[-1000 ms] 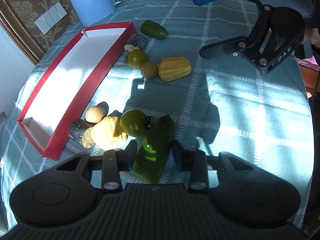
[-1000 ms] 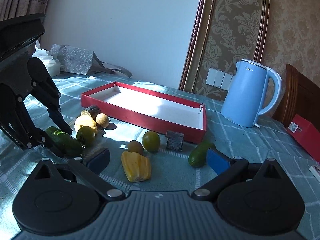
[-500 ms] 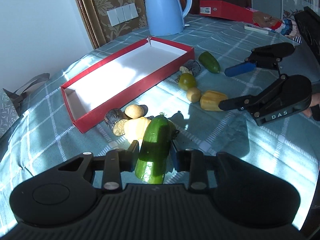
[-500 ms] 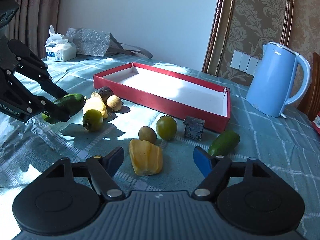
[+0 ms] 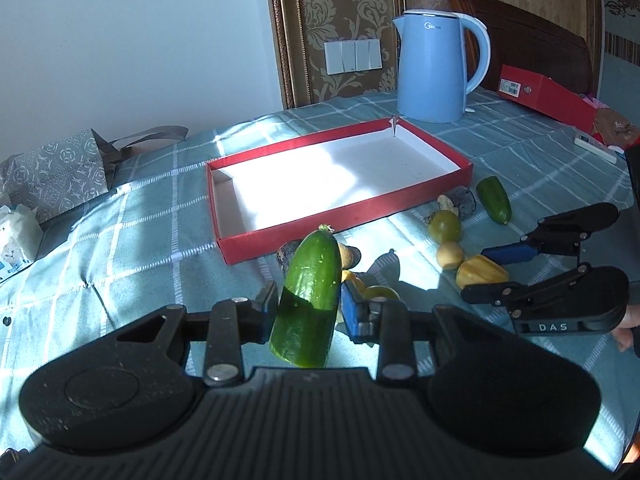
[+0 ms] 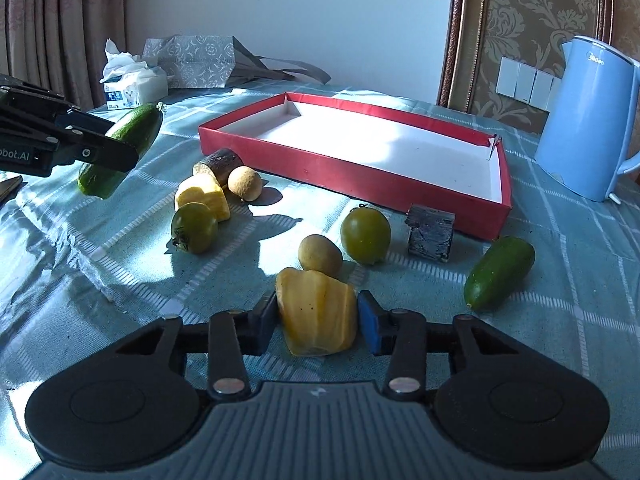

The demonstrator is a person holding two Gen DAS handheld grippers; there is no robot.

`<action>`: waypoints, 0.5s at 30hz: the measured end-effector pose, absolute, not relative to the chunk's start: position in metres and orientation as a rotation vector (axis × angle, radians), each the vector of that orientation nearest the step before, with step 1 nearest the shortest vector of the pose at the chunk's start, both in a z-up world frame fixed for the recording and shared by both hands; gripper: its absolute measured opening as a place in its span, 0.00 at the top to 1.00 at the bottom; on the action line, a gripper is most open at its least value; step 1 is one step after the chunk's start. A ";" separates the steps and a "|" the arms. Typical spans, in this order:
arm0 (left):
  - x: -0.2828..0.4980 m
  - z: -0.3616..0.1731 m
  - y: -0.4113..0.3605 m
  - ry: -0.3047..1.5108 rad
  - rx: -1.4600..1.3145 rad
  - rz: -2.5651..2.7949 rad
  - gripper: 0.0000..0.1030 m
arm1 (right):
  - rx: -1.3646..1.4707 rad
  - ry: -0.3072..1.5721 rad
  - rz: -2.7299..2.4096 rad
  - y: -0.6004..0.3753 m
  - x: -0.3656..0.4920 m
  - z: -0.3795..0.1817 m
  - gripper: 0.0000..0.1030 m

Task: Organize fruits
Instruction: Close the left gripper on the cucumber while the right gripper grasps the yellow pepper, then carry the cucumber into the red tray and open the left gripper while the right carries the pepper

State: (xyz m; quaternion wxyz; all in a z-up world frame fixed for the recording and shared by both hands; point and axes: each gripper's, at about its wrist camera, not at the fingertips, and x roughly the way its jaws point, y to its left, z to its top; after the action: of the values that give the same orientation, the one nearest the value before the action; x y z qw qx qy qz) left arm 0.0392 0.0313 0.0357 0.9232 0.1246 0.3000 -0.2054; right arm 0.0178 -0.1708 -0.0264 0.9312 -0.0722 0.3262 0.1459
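Observation:
My left gripper is shut on a green cucumber and holds it tilted above the table, in front of the red tray; the cucumber also shows in the right wrist view. My right gripper has its jaws close on both sides of a yellow ridged fruit that lies on the table; the pads look to touch it. It also shows in the left wrist view. The red tray has a white floor with nothing in it.
Loose on the cloth are two green tomatoes, a second cucumber, two small tan round fruits, a yellow chunk and dark pieces. A blue kettle stands back right, a tissue box back left.
My left gripper has lifted the cucumber off the table and turned toward the tray. My right gripper has come down and narrowed its jaws around the yellow ridged fruit.

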 end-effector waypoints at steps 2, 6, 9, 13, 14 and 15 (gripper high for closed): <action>0.042 0.036 0.032 0.623 0.244 -0.403 0.71 | -0.146 0.670 0.299 -0.171 0.017 -0.025 0.60; 0.044 0.038 0.031 0.619 0.234 -0.363 0.71 | -0.140 0.660 0.293 -0.173 0.011 -0.024 0.61; 0.046 0.044 0.031 0.610 0.218 -0.352 0.71 | -0.112 0.631 0.288 -0.180 -0.001 -0.019 0.61; 0.051 0.053 0.027 0.592 0.200 -0.345 0.71 | -0.101 0.579 0.273 -0.189 -0.019 -0.006 0.61; 0.053 0.055 0.026 0.587 0.194 -0.339 0.71 | -0.098 0.566 0.269 -0.191 -0.023 -0.003 0.61; 0.054 0.057 0.024 0.582 0.190 -0.335 0.71 | -0.100 0.551 0.259 -0.194 -0.028 0.001 0.61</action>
State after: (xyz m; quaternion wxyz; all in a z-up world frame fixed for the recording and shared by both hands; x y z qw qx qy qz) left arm 0.0539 0.0243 0.0571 0.9398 0.0932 0.2850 -0.1641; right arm -0.0278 -0.1940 0.0008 0.9528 -0.0492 0.2712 0.1276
